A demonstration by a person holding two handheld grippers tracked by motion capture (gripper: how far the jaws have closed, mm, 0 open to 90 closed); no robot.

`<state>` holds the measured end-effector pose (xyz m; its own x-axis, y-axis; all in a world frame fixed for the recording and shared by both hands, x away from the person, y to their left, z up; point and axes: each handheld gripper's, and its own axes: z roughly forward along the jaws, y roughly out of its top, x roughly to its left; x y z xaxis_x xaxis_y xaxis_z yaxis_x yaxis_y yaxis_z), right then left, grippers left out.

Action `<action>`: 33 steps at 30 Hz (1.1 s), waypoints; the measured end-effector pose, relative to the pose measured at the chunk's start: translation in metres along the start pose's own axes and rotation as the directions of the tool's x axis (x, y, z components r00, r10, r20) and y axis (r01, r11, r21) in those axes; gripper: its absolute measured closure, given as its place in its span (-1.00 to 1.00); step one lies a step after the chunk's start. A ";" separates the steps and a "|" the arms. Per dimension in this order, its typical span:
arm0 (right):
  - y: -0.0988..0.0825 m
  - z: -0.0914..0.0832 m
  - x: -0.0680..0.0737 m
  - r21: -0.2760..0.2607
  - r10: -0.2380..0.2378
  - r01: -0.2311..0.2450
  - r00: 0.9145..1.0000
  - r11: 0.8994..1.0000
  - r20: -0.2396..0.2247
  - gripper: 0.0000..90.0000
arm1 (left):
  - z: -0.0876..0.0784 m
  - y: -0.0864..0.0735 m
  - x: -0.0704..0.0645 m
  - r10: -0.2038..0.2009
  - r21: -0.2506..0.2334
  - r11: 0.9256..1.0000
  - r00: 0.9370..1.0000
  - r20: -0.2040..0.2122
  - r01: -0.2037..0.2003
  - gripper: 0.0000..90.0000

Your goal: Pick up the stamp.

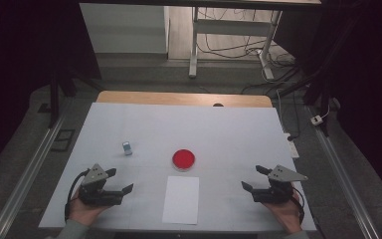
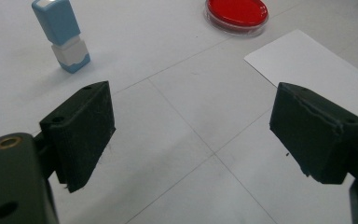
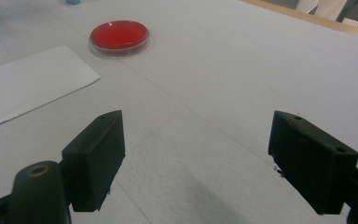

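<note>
A small blue-and-white stamp [image 1: 127, 148] [image 2: 62, 36] stands upright on the white table, left of centre. A round red ink pad in a clear dish [image 1: 183, 159] [image 2: 237, 13] [image 3: 119, 37] lies at the middle. In front of the dish lies a white sheet of paper [image 1: 181, 199] [image 2: 317, 70] [image 3: 28, 84]. My left gripper [image 1: 121, 180] [image 2: 191, 135] rests at the front left, open and holding nothing. At the front right my right gripper [image 1: 252, 178] [image 3: 196, 158] also stands open and holds nothing. Both point toward the table's middle.
The white table top [image 1: 229, 134] ends in a wooden strip [image 1: 179, 98] at the far edge. Beyond it stand a metal desk frame [image 1: 229, 30] and loose cables on the floor. Rails run along both sides of the table.
</note>
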<state>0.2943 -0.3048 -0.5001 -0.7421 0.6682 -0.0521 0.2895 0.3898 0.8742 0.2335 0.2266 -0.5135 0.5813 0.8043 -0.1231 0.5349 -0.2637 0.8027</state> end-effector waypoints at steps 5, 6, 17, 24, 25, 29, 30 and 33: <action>0.001 0.001 0.002 -0.009 -0.007 0.007 1.000 1.000 -0.001 -0.55 | -0.001 0.000 0.000 0.006 0.000 1.000 1.000 0.001 -0.006 -0.67; 0.001 0.001 0.002 -0.006 -0.008 0.008 1.000 1.000 0.000 -0.55 | -0.001 0.000 -0.001 0.009 0.001 1.000 1.000 0.001 -0.009 -0.67; 0.001 0.000 0.001 -0.004 -0.004 0.004 1.000 1.000 0.007 -0.52 | 0.000 0.001 -0.002 0.016 -0.002 1.000 1.000 0.004 -0.016 -0.64; 0.001 -0.001 0.000 -0.002 -0.003 0.003 1.000 1.000 0.018 -0.51 | 0.000 0.009 -0.003 0.020 -0.009 1.000 1.000 0.008 -0.020 -0.62; 0.001 -0.001 0.000 -0.002 -0.003 0.003 1.000 1.000 0.018 -0.51 | 0.000 0.011 -0.003 0.021 -0.011 1.000 1.000 0.010 -0.021 -0.62; 0.002 -0.002 0.001 -0.007 -0.002 0.002 1.000 1.000 0.024 -0.50 | 0.001 0.018 -0.005 0.027 -0.013 1.000 1.000 0.016 -0.027 -0.61; 0.002 -0.002 0.001 -0.007 -0.002 0.002 1.000 1.000 0.024 -0.50 | 0.001 0.019 -0.005 0.027 -0.011 1.000 0.999 0.017 -0.027 -0.61; 0.002 -0.002 0.001 -0.009 0.001 -0.001 1.000 1.000 0.024 -0.50 | 0.002 0.024 -0.005 0.033 -0.005 0.999 0.999 0.015 -0.033 -0.60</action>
<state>0.2932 -0.3048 -0.4977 -0.7271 0.6837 -0.0625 0.2849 0.3833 0.8786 0.2441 0.2154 -0.4949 0.6080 0.7869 -0.1055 0.5123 -0.2873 0.8094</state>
